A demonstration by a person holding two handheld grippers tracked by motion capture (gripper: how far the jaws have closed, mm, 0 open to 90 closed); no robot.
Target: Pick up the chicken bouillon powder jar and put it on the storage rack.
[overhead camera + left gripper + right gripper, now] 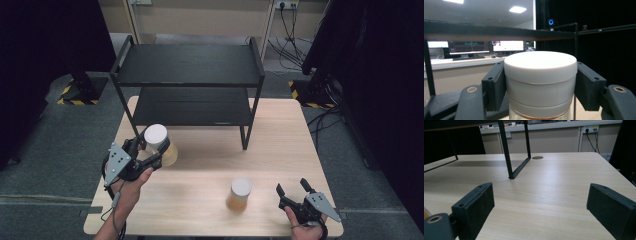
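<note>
1. A jar (159,145) with a white lid was pinched at the lid by the left claw (150,149), beside the front left leg of the black shelf rack (190,65).
2. The jar was held tilted above the desk (280,150).
3. A second jar (239,194) was stood upright on the desk near its front edge.
4. The right claw (293,190) was spread, with nothing between its jaws, just to the right of the second jar.
</note>
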